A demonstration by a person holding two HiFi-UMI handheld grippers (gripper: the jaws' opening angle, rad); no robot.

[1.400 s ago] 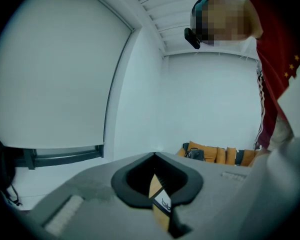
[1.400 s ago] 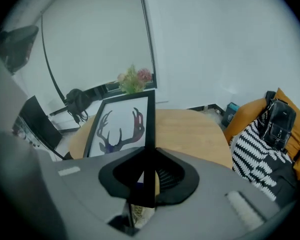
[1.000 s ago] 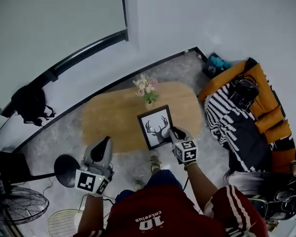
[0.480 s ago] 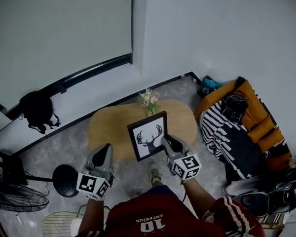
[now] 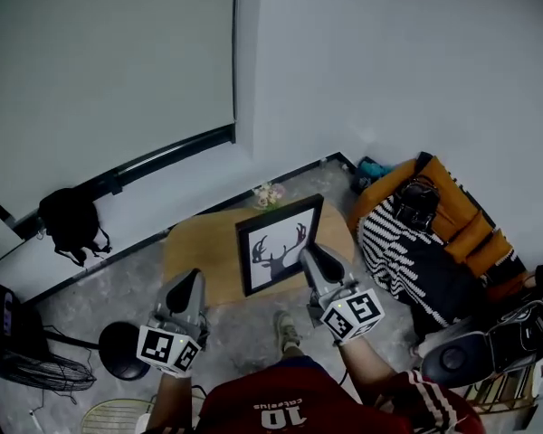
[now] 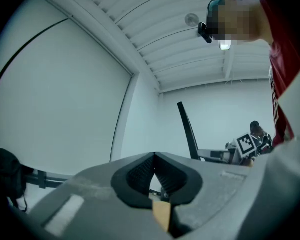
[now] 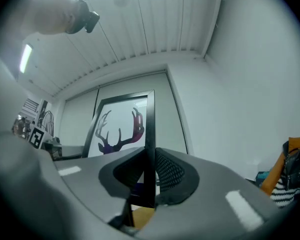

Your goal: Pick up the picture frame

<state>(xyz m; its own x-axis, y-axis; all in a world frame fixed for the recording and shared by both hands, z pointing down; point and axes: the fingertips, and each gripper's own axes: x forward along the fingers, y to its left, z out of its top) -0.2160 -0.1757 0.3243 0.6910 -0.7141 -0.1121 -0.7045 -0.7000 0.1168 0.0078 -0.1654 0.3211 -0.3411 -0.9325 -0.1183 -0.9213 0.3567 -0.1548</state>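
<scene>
Picture frame (image 5: pixel 279 245), black border, antler print: held up over table, tilted, right edge clamped in right gripper (image 5: pixel 308 257). Left gripper (image 5: pixel 194 280) at frame's lower left, apart from it, nothing in it. Oval wooden table (image 5: pixel 199 247) beneath; flower vase (image 5: pixel 268 194) at far edge, just above frame's top. Orange sofa (image 5: pixel 466 220) with striped blanket (image 5: pixel 407 251) at right. Black bag (image 5: pixel 70 220) hangs at left wall. Round black stool (image 5: pixel 122 344) near left gripper.

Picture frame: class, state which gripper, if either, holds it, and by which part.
The right gripper clamps the picture frame by its black right-hand edge, near the bottom corner. The left gripper holds nothing.
</scene>
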